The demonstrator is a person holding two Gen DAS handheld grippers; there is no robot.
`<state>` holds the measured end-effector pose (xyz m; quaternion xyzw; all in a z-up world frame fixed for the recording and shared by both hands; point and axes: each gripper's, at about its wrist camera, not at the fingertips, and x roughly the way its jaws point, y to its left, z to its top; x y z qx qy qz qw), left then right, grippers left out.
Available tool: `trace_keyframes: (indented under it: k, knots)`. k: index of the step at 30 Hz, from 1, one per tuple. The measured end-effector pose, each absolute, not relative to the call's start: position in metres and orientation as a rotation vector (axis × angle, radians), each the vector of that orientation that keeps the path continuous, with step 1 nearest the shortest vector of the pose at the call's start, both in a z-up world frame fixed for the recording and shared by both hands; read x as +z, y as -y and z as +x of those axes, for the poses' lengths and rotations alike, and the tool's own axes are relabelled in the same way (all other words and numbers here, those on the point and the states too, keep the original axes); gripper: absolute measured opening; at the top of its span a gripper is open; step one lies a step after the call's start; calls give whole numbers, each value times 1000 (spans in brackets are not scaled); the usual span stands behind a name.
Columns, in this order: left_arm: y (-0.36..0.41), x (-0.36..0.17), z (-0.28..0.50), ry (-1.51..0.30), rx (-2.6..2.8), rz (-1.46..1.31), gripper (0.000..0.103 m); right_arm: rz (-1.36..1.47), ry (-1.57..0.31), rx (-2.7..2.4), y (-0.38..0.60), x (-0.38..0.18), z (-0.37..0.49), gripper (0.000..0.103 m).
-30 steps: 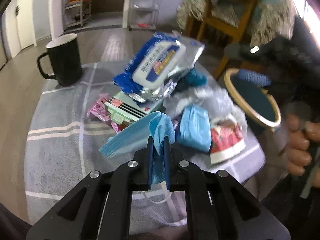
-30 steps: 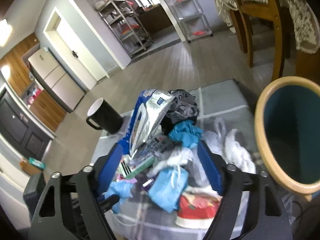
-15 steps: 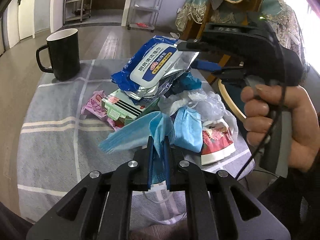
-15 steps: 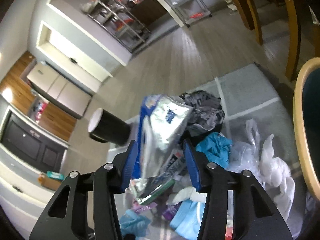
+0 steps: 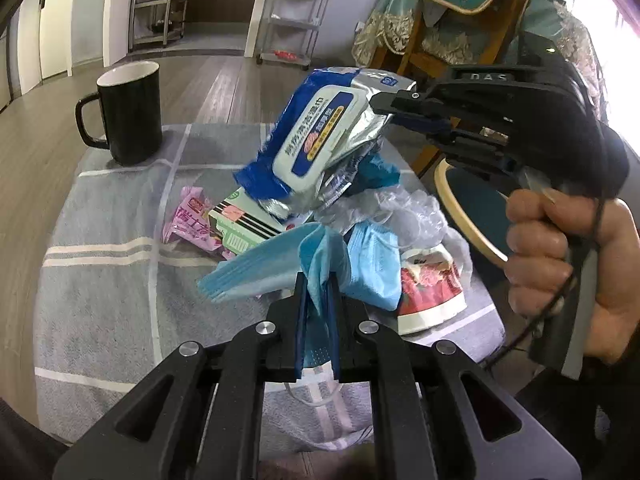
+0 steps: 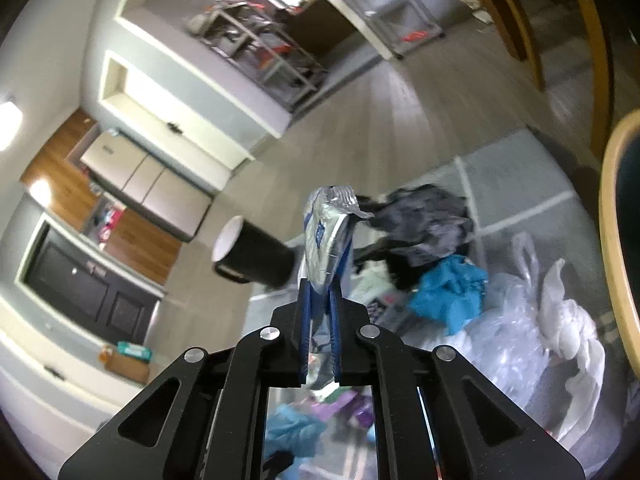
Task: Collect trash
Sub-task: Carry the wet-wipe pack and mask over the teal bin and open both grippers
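A: Change since the earlier frames: the right gripper [image 6: 319,300] has come in from the right of the left wrist view, and its jaws have just been closing; they now pinch the silver end of the blue wet-wipe pack [image 5: 320,142].

B: Position of the pack?

A: Upper centre of the left wrist view, tilted, its lower end on the trash pile. In the right wrist view it stands edge-on at frame centre, clamped between the blue pads.

B: Left gripper [image 5: 318,304]?

A: Unchanged. Jaws narrow, gripping a fold of the light blue face mask [image 5: 276,268], lower centre of its view.

B: Remaining items?

A: On the grey checked cloth of the desk [image 5: 100,280]: a green-and-white box [image 5: 240,224], a pink wrapper [image 5: 192,224], a second mask [image 5: 372,268], a red-and-white cup [image 5: 430,292] on its side, clear plastic [image 5: 404,208]. A black mug [image 5: 130,114] stands upright at upper left, apart from the pile. A wood-rimmed bin [image 5: 468,208] is at right, beyond the desk edge.
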<state>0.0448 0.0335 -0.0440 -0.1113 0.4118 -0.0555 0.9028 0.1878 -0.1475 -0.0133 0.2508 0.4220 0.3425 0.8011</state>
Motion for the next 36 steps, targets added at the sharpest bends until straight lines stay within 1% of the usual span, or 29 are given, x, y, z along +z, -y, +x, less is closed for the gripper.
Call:
trace_keyframes:
  k: [9, 13, 17, 27, 36]
  knots:
    - [-30, -25, 35, -782, -138, -226, 9, 478, -810, 807, 151, 25, 155, 9]
    - [-28, -21, 32, -754, -159, -223, 9, 455, -740, 800, 175, 48, 143, 9]
    - [-23, -19, 33, -739, -178, -208, 9, 450, -698, 768, 208, 58, 131, 9]
    - [-9, 0, 31, -678, -249, -194, 9, 460, -644, 640, 280, 55, 108, 9]
    - [36, 19, 58, -676, -379, -152, 9, 519, -582, 481, 330, 36, 97, 9]
